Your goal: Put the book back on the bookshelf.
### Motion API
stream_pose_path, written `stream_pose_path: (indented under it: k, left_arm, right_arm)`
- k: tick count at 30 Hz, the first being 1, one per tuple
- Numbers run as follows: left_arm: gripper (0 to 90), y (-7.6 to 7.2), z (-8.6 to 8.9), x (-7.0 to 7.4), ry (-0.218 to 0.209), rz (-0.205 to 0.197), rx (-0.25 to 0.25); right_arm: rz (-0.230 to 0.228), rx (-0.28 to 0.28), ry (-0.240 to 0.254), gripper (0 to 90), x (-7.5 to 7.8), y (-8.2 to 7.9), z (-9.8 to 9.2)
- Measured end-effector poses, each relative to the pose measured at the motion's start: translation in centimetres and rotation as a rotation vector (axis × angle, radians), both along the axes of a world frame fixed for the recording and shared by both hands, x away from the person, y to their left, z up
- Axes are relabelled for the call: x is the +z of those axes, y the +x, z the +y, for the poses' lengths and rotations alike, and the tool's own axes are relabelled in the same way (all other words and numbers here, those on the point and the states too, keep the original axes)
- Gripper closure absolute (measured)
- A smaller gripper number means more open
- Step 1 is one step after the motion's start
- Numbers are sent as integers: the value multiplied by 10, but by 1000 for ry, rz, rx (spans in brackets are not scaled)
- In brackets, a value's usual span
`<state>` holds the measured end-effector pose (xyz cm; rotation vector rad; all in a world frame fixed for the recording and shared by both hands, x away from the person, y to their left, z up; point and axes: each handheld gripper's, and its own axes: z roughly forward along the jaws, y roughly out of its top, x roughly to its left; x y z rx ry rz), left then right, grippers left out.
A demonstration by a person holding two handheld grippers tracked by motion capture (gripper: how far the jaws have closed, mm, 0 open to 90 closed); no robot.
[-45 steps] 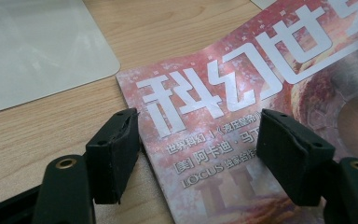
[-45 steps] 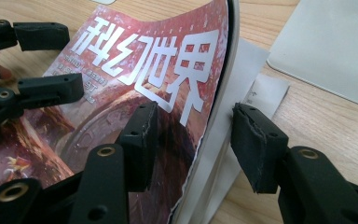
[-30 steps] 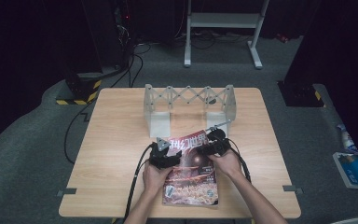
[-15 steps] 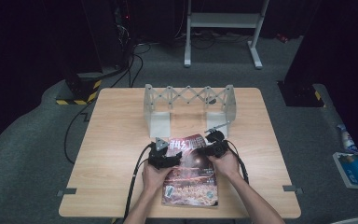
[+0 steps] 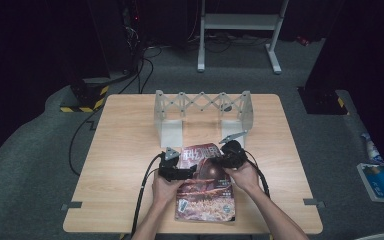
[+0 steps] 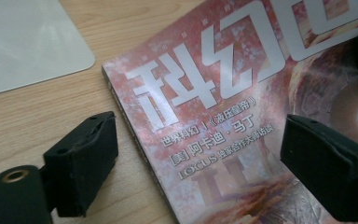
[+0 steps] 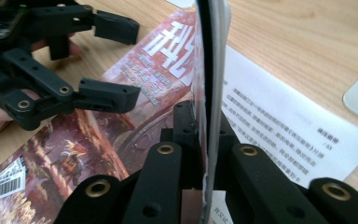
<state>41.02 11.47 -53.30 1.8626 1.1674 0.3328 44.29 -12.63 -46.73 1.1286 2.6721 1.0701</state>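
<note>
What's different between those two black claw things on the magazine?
The left gripper has its jaws wide apart over the magazine, gripping nothing, and they have just been opening. The right gripper has clamped shut on the magazine's cover, lifting it on edge. Both are black, hand-held and trail cables.

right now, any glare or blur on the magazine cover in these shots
High view: magazine small and soft, room behind the table dark. Left gripper view: white sheen across the cover's upper right, title sharp, open jaws slightly soft. Right gripper view: pinched page edge too close, blurred; barcode farther off sharp.
</note>
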Motion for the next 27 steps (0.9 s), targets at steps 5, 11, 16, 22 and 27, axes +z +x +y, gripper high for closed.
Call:
stream_pose_path:
  k: [5,11,16,22,27]
  left_arm:
    - [66,0,1,0,-25,16,-30]
    - [25,1,2,0,-55,26,-57]
    - [4,1,2,-1,-77,36,-68]
    - [0,1,2,-1,-91,40,-81]
    - [25,0,3,0,-79,39,-78]
  right_arm:
    - [-56,37,15,859,6,-6,-1]
    - [-118,76,28,861,13,-16,1]
    - [-136,103,45,861,15,-18,1]
    - [-150,126,69,862,15,-19,2]
    - [-129,115,83,859,11,-15,-2]
